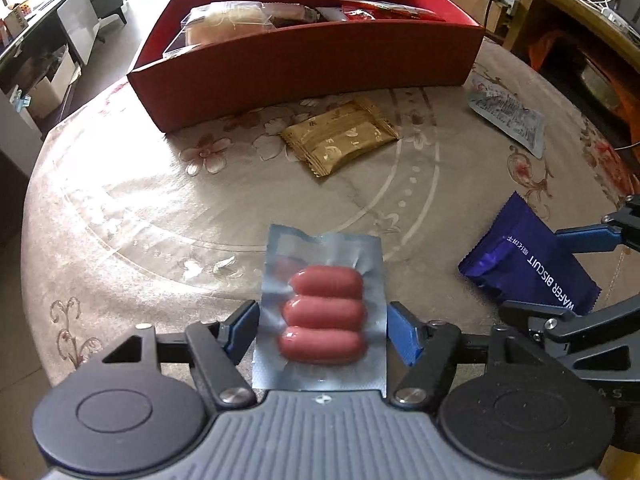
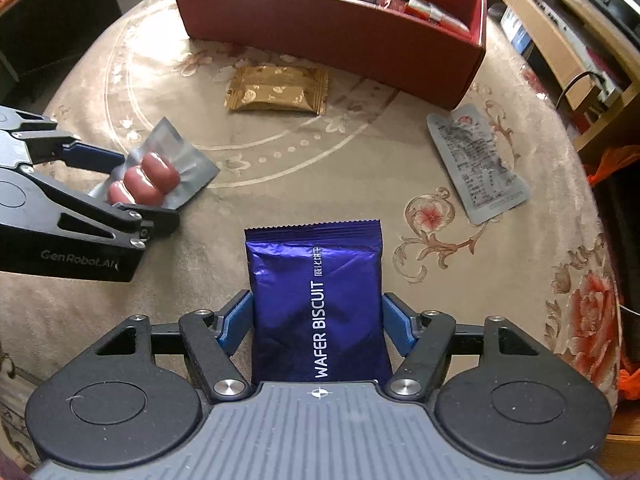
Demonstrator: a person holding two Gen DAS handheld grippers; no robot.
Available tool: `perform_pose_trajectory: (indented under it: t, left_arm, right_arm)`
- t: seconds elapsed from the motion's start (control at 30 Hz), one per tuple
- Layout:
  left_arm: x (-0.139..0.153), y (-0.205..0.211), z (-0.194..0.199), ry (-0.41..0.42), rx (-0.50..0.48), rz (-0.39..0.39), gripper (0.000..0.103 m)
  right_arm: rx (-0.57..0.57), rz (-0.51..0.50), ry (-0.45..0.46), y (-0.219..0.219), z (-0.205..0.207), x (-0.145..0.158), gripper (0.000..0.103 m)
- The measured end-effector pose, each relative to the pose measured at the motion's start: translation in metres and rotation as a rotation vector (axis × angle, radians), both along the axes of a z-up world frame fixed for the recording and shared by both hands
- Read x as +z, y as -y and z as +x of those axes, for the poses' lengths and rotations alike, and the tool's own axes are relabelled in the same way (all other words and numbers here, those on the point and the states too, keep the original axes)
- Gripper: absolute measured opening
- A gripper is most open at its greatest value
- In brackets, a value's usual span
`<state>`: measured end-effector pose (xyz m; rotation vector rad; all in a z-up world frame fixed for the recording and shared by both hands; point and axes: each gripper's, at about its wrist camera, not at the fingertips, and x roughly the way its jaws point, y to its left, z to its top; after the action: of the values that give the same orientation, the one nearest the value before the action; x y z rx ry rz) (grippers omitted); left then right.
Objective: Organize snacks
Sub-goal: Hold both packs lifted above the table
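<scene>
We see our left gripper with a sausage pack between its blue fingers; the fingers squeeze the pack's two sides, so it is grasped. Our right gripper grasps a purple wafer bag the same way, pads on both sides. Both snacks are near the front of the round table; the sausage pack looks lifted off the cloth in the right view. A gold packet lies just in front of the red box; a grey pouch lies near the box's right end; the box has more snacks inside.
</scene>
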<state>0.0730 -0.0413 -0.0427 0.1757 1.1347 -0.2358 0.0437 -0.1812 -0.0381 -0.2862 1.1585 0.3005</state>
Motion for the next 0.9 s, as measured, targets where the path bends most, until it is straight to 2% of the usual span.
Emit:
perform_pose_trajectory:
  t: [0.3,0.5,0.9]
  left_arm:
    - [0.010,-0.001,-0.006,0.026,0.009,-0.029,0.067]
    - [0.013,0.001,-0.008,0.055,0.011,-0.016,0.067]
    - [-0.005,0.003,-0.005,0.031,-0.002,0.032,0.068]
  right_arm:
    - [-0.049,0.042,0.054,0.000,-0.004,0.015,0.073]
    - [-0.063,0.037,0.070,0.000,-0.002,0.017,0.073]
    - [-0.050,0.007,0.050,-0.002,0.001,0.005,0.073]
